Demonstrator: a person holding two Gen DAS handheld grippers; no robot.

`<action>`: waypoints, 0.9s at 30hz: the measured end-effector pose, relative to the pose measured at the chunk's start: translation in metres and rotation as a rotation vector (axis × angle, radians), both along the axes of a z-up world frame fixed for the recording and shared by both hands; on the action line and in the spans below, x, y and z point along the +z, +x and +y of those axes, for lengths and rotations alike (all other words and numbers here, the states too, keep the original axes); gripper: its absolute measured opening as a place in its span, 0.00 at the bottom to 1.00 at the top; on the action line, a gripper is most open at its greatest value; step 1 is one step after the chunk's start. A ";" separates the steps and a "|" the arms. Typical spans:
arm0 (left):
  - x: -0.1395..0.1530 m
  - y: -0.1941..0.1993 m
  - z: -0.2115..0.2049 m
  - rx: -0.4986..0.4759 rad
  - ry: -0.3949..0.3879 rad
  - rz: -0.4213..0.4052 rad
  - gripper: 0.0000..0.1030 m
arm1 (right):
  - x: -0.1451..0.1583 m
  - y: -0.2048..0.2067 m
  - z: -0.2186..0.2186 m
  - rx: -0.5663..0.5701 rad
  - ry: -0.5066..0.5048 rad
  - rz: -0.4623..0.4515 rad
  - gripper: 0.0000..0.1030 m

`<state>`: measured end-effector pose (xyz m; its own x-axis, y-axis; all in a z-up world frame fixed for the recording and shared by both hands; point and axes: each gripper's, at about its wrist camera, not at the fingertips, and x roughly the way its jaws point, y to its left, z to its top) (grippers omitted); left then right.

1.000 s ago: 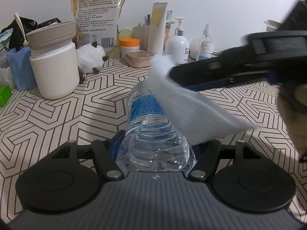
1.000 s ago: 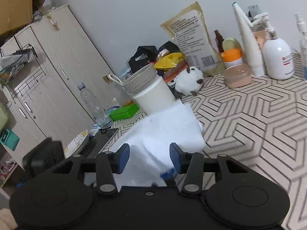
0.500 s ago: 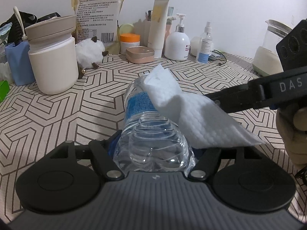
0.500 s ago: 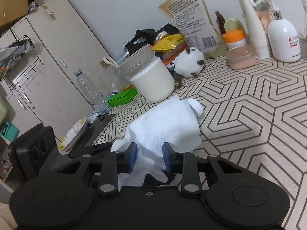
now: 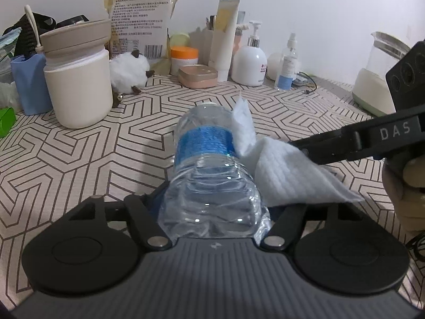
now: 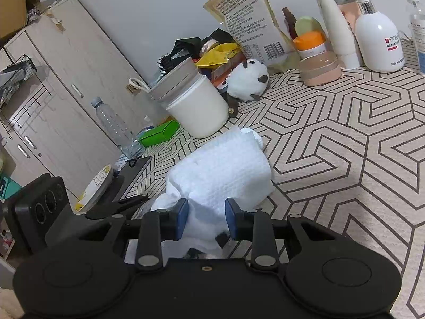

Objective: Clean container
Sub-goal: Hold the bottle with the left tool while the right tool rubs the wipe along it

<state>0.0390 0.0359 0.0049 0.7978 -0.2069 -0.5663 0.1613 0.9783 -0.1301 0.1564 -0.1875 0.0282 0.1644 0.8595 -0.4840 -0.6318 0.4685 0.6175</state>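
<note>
A clear plastic bottle point(image 5: 209, 159) with a blue label lies pointing away from me, its base clamped in my left gripper point(image 5: 215, 207), which is shut on it. A white cloth point(image 5: 287, 175) drapes against the bottle's right side. My right gripper point(image 5: 302, 148) comes in from the right, held by a hand. In the right wrist view the blue pads of that gripper point(image 6: 205, 218) press on the bunched cloth point(image 6: 220, 175), which covers most of the bottle. Only the bottle's white cap point(image 6: 252, 135) pokes out at the far end.
On the patterned tabletop point(image 5: 79, 159) a white jar with a beige lid point(image 5: 77, 90) stands at the left. Along the back wall are a plush sheep point(image 5: 130, 71), a pink compact point(image 5: 198, 75), a pump bottle point(image 5: 249, 63) and a kettle point(image 5: 377, 79). A second clear bottle point(image 6: 114, 127) stands by a cabinet.
The cloth has slid off the top of the bottle down to its right side, baring the blue label. The right gripper's pads have closed in on the cloth.
</note>
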 end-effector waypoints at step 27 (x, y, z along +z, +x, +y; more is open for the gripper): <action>0.000 0.002 -0.002 -0.019 -0.007 0.006 0.68 | 0.006 -0.006 0.002 0.075 0.089 0.017 0.36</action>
<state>0.0415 0.0338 0.0048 0.7900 -0.2259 -0.5700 0.1793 0.9741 -0.1377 0.1506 -0.1857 0.0345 0.0907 0.9087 -0.4075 -0.6520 0.3635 0.6654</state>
